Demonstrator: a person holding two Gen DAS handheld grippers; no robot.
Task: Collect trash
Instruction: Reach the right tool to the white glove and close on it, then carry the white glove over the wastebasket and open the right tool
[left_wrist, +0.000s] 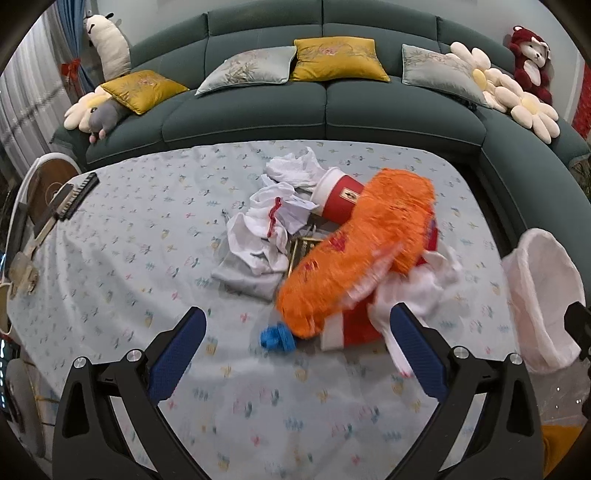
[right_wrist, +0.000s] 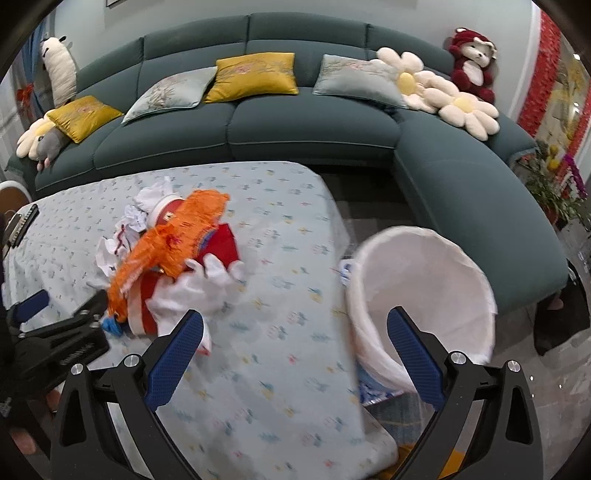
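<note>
We've got both tools out over the tabletop (left_wrist: 110, 258), and the trash pile sits around its middle. Our left hand-held gripper (left_wrist: 297, 356) is spread wide with nothing between its fingers, hovering just short of an orange net bag (left_wrist: 354, 251) that lies across the heap. Under and beside the bag we see a red cup (left_wrist: 338, 201) on its side, crumpled white tissues (left_wrist: 266, 225), a red packet (left_wrist: 354, 325) and a small blue cap (left_wrist: 277, 336) nearest the fingers. Our right hand-held gripper (right_wrist: 295, 354) is also spread apart and empty, over the tabletop's right edge. Just off that edge stands the bin (right_wrist: 421, 295), lined with a white bag, tilted toward us. Behind the tabletop runs a green sofa (right_wrist: 314, 122).
</note>
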